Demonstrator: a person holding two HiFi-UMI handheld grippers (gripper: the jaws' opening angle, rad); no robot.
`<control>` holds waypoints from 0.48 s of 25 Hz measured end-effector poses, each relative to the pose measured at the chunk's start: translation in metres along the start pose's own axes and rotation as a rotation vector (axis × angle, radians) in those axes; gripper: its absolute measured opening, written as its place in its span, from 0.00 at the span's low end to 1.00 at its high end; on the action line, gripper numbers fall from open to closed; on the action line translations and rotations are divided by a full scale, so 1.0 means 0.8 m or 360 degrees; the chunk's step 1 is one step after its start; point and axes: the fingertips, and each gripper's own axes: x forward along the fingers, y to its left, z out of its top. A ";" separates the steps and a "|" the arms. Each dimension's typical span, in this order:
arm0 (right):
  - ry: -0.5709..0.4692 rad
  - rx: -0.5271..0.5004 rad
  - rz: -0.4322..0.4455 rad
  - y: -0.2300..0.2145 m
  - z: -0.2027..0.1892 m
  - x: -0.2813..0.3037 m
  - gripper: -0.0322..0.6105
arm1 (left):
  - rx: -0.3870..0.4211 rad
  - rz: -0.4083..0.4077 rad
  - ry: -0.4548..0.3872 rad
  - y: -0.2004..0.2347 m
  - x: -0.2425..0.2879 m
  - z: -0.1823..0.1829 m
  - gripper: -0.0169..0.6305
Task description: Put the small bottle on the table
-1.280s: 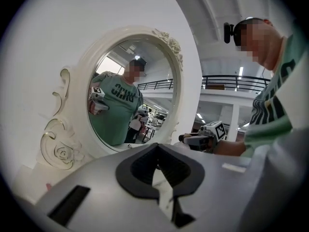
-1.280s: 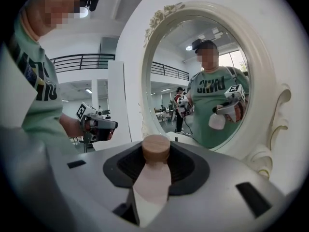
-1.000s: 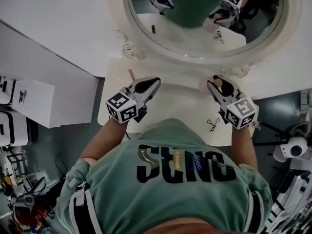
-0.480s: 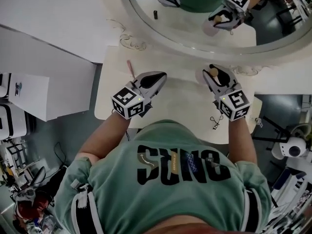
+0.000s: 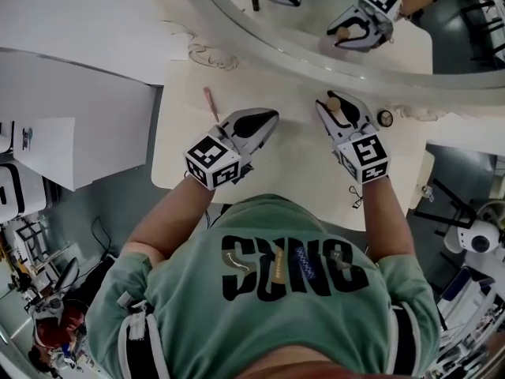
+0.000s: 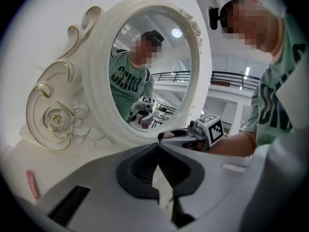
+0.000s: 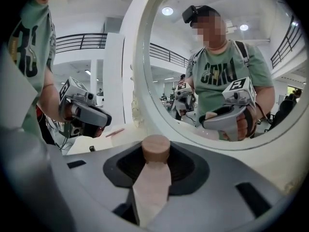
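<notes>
Small beige bottle with a round tan cap [image 7: 155, 151] is clamped in the right tongs [image 5: 332, 103], near the cream bench's [image 5: 300, 168] far edge; left tongs [image 5: 271, 116] closed, empty.

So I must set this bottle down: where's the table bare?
Bare: the middle of the table, between left gripper and right gripper with the small bottle, and the left corner in front of the pink stick. Tighter right, by the round thing.

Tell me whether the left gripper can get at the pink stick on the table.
Probably yes: the pink stick lies on bare table beside the left gripper, nothing between them. Its jaws are shut and empty, so they must open first.
</notes>
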 end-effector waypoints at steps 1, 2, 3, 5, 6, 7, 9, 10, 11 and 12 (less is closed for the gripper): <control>0.0002 -0.0007 0.0001 0.000 0.000 0.001 0.24 | -0.0002 -0.0002 0.0000 -0.001 0.001 0.001 0.03; 0.0004 -0.0014 0.0001 0.001 -0.001 0.003 0.24 | -0.0003 -0.0003 0.0000 -0.002 0.002 0.002 0.03; 0.0006 -0.0020 0.0001 0.002 -0.002 0.005 0.24 | -0.0004 -0.0005 0.0000 -0.002 0.002 0.002 0.02; 0.0009 -0.0028 0.0001 0.003 -0.007 0.011 0.24 | -0.0003 -0.0009 -0.0001 0.001 0.003 -0.001 0.02; 0.0009 -0.0029 0.0001 0.003 -0.010 0.015 0.24 | -0.0002 -0.0012 -0.0001 0.003 0.004 -0.003 0.03; 0.0010 -0.0029 0.0000 0.003 -0.013 0.018 0.24 | -0.0002 -0.0014 -0.0002 0.005 0.004 -0.004 0.03; 0.0013 -0.0027 -0.0002 0.003 -0.017 0.023 0.24 | -0.0004 -0.0020 -0.0004 0.006 0.004 -0.006 0.03; 0.0014 -0.0026 -0.0003 0.003 -0.018 0.024 0.24 | -0.0005 -0.0022 -0.0006 0.005 0.004 -0.005 0.02; 0.0015 -0.0027 -0.0003 0.003 -0.019 0.025 0.24 | -0.0006 -0.0024 -0.0007 0.004 0.003 -0.005 0.03; 0.0015 -0.0028 -0.0003 0.004 -0.020 0.027 0.24 | -0.0007 -0.0026 -0.0009 0.004 0.003 -0.005 0.03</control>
